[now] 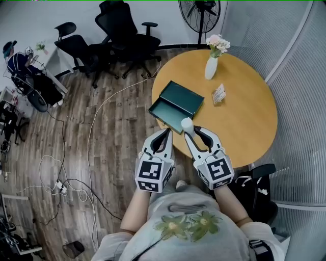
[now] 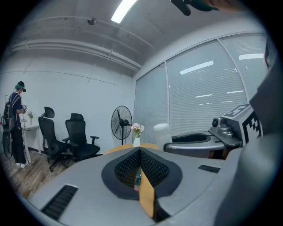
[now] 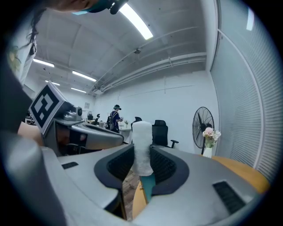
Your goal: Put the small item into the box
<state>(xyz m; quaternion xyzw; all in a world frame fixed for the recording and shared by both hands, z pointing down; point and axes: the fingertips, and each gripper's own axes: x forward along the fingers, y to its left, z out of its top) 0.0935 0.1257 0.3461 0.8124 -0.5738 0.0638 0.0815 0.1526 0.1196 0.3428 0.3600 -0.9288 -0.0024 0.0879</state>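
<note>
A small white cylinder (image 1: 187, 124) stands upright between the jaws of my right gripper (image 1: 189, 130), which is shut on it just off the table's near edge. In the right gripper view the cylinder (image 3: 142, 148) fills the gap between the pads of that gripper (image 3: 142, 155). The dark green box (image 1: 167, 114) lies open on the round wooden table (image 1: 244, 117), its lid (image 1: 182, 98) resting against its far side, right beyond the cylinder. My left gripper (image 1: 166, 132) hovers to the left of the right one. Its jaws (image 2: 139, 152) are shut with nothing between them.
A white vase of flowers (image 1: 211, 66) and a small printed packet (image 1: 219, 94) sit farther back on the table. Black office chairs (image 1: 122, 41), a standing fan (image 1: 199, 12) and a person (image 1: 18, 61) are across the room. Cables (image 1: 61, 186) trail on the wooden floor.
</note>
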